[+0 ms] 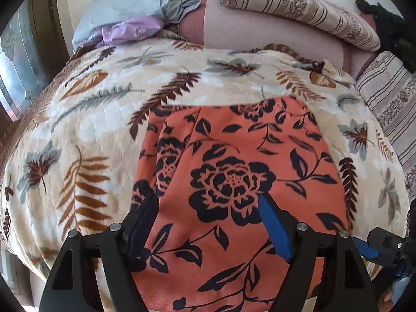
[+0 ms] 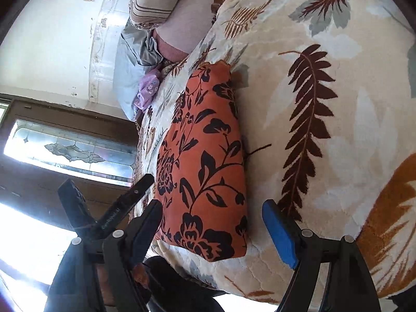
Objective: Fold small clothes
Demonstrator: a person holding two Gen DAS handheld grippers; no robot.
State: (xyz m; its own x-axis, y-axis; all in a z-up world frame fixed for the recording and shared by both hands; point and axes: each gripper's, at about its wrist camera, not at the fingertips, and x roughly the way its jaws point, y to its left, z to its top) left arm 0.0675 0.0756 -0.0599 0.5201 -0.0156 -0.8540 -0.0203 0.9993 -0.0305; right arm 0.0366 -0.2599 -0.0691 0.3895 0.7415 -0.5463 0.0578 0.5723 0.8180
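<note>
Currently we hold the left tongs (image 1: pixel 208 202) and right tongs (image 2: pixel 212 213) spread, empty; the orange floral garment (image 1: pixel 234 171) lies ahead between their fingers on the leaf-print blanket (image 1: pixel 91 119). Pinching deep risks catching blanket.

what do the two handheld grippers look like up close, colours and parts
Both match: the left gripper and right gripper each have two black plastic fingers on angular black linkage arms with round silver pivot pins. One finger carries a bright blue textured pad, also seen on the right gripper; the opposite pad looks dark. No cables or sleeves are visible.
</note>
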